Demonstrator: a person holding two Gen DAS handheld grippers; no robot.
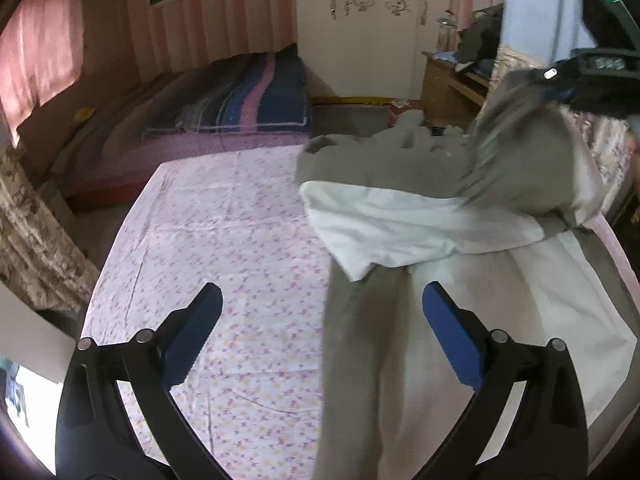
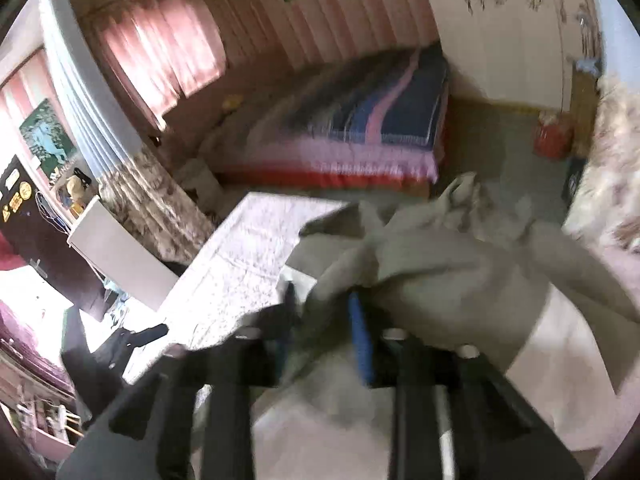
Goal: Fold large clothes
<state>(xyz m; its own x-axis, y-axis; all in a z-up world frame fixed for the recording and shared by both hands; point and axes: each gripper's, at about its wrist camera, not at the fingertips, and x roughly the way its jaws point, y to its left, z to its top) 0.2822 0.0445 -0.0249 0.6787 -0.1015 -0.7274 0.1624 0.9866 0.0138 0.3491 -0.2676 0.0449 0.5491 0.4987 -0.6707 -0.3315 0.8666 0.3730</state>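
Grey and white, the big garment (image 1: 400, 216) lies spread over the right side of our flowered sheet (image 1: 208, 240), one part lifted off it. Our left gripper (image 1: 322, 332) hangs above the sheet with fingers wide apart and nothing between them. Our right gripper (image 2: 324, 320) has cloth bunched between its fingers, but blur hides whether they clamp it.

Grey garment (image 2: 440, 264) bunched between right gripper (image 2: 324, 320) jaws, above floral sheet (image 2: 240, 248).

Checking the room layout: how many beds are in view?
2: the near bed with floral sheet beneath the claws, and the far bed by the striped wall. Others may be hidden.
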